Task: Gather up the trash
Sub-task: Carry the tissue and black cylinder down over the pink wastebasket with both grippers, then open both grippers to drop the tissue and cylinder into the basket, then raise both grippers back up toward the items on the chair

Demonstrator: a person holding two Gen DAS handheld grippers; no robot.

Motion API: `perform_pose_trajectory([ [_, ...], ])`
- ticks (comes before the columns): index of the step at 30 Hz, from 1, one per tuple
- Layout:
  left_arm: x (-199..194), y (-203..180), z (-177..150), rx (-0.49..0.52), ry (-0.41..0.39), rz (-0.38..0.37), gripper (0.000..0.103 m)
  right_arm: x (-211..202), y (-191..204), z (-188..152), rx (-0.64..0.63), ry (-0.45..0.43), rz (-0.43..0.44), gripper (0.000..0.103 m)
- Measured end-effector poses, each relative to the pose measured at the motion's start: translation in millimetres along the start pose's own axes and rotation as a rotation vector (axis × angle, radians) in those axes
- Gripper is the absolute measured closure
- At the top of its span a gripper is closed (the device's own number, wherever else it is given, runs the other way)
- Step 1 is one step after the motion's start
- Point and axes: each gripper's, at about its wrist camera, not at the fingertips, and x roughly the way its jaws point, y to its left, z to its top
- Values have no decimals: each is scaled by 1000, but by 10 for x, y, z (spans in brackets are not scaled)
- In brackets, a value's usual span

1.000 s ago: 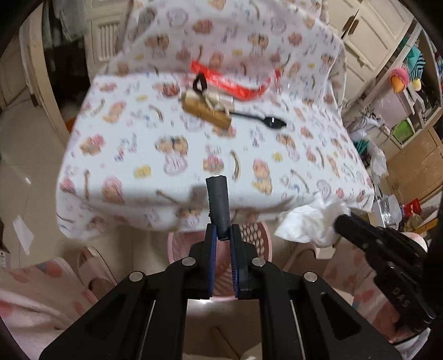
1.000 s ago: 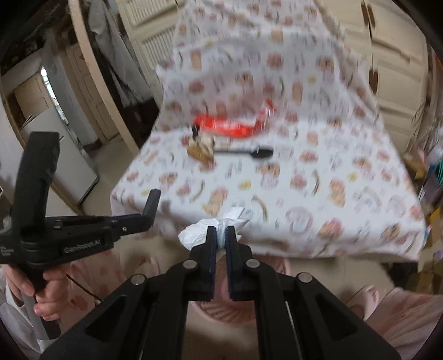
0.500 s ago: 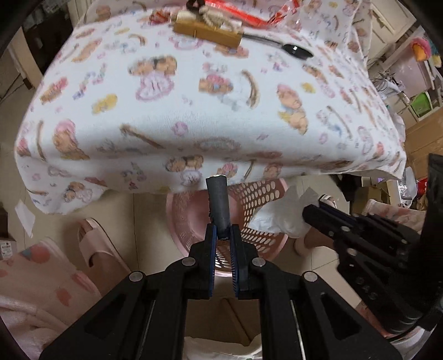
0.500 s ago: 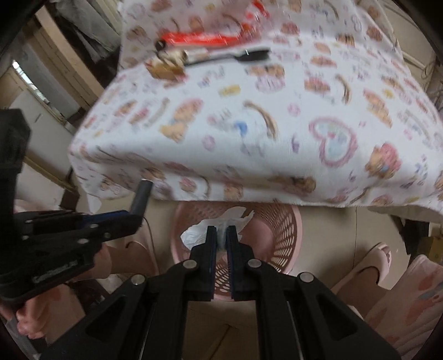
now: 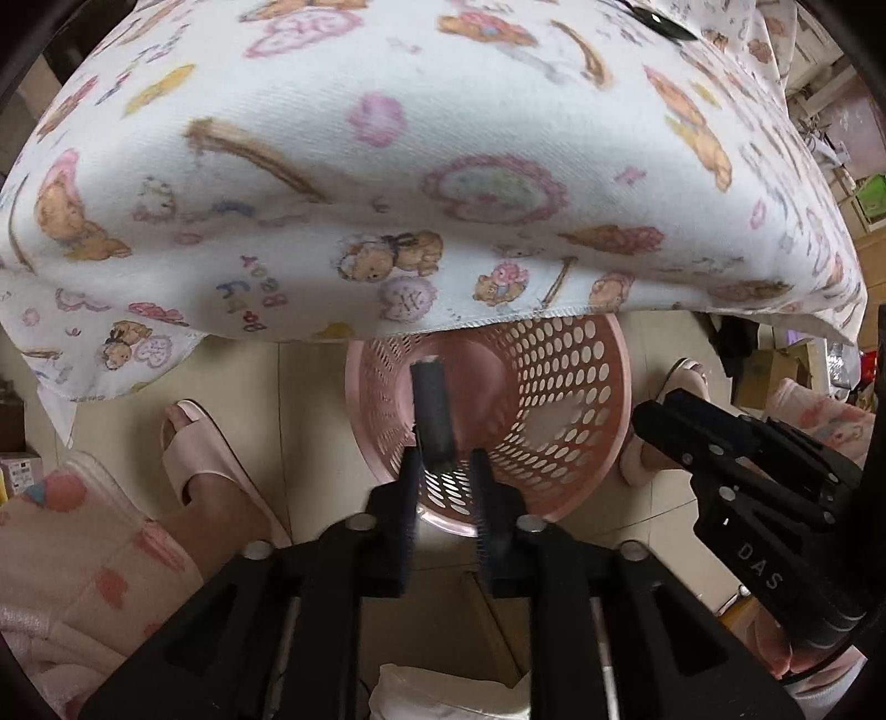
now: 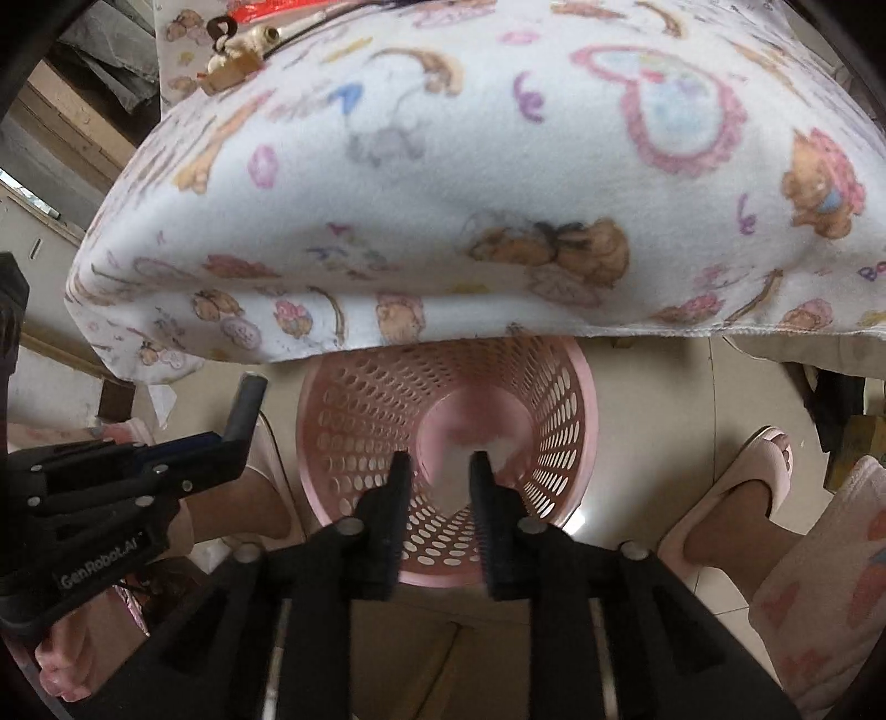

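A pink perforated basket (image 5: 620,399) (image 6: 587,399) stands on the floor, half under the table edge. My left gripper (image 5: 444,457) points down into it and its jaws are opening. A dark stubby stick (image 5: 433,410) still stands between them, leaning on the left finger with a gap on its other side. My right gripper (image 6: 439,462) also hangs over the basket, jaws opening, with nothing between them. A blurred white tissue (image 6: 501,443) (image 5: 548,423) lies deep in the basket. Each view shows the other gripper at its side, the right gripper (image 5: 664,410) and the left gripper (image 6: 238,437).
The table with the cartoon-print cloth (image 5: 443,166) overhangs the basket's far half. On it lie a black spoon (image 5: 659,22), a red wrapper (image 6: 266,8) and a wooden piece with a cord (image 6: 232,61). The person's feet in pink slippers (image 5: 194,443) (image 6: 742,482) flank the basket.
Both grippers sank and tipped down over the basket. Their jaws have parted. The tissue left the right gripper and dropped in; the stick is loose in the left.
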Motion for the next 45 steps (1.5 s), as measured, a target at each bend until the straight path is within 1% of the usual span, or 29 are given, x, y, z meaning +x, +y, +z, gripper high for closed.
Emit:
perform_pose_trajectory([
  [1, -19, 3, -2, -2, -8, -3, 71, -7, 21, 1, 0, -8, -2, 74],
  [2, -49, 5, -3, -3, -16, -2, 67, -29, 30, 7, 3, -23, -6, 73],
  [4, -107, 16, 1, -7, -33, 8, 50, -72, 54, 16, -3, -37, -6, 66],
  [5, -144, 29, 4, -9, -45, 14, 46, -103, 63, 22, -4, -52, -11, 56],
  [6, -189, 42, 4, -11, -55, 26, 40, -151, 68, 26, -6, -74, -18, 48],
  [8, -279, 69, 8, -17, -85, 35, 37, -259, 98, 37, -13, -119, -37, 44],
  [9, -339, 83, 7, -19, -104, 34, 36, -301, 99, 42, -17, -136, -46, 38],
  [11, -458, 98, 9, -26, -142, 35, 32, -405, 111, 48, -26, -182, -66, 31],
  [13, -578, 114, 8, -33, -186, 42, 24, -502, 134, 54, -34, -224, -81, 29],
  [15, -705, 141, 3, -41, -237, 47, 20, -611, 162, 63, -52, -269, -97, 19],
  [18, -878, 170, -10, -47, -315, 67, 16, -757, 193, 51, -81, -343, -120, 15],
  [21, -1000, 190, -32, -21, -392, 82, 7, -880, 221, 43, -104, -397, -113, 10],
  [24, -1129, 189, -51, -12, -459, 93, 7, -968, 280, 40, -123, -439, -114, 7],
  [29, -1302, 178, -87, -21, -533, 77, 5, -1151, 307, 46, -137, -486, -119, 6],
  [31, -1393, 173, -60, -25, -567, 77, 2, -1289, 297, 77, -126, -513, -104, 5],
  [32, -1444, 169, -24, -24, -581, 80, 2, -1334, 303, 89, -124, -524, -97, 3],
  [33, -1491, 159, 29, -16, -588, 90, 2, -1414, 301, 129, -120, -541, -89, 1],
  [35, -1579, 147, 146, -3, -587, 107, 2, -1532, 316, 208, -124, -568, -87, 1],
  [39, -1709, 201, 333, -20, -585, 58, 2, -1744, 333, 437, -165, -610, -101, 0],
  [42, -1684, 219, 385, -26, -608, 83, 1, -1796, 301, 597, -185, -620, -107, 0],
  [43, -1641, 230, 397, -33, -607, 90, 1, -1782, 281, 645, -188, -617, -106, 0],
  [45, -1542, 246, 424, -46, -582, 72, 1, -1738, 243, 722, -194, -601, -102, 0],
])
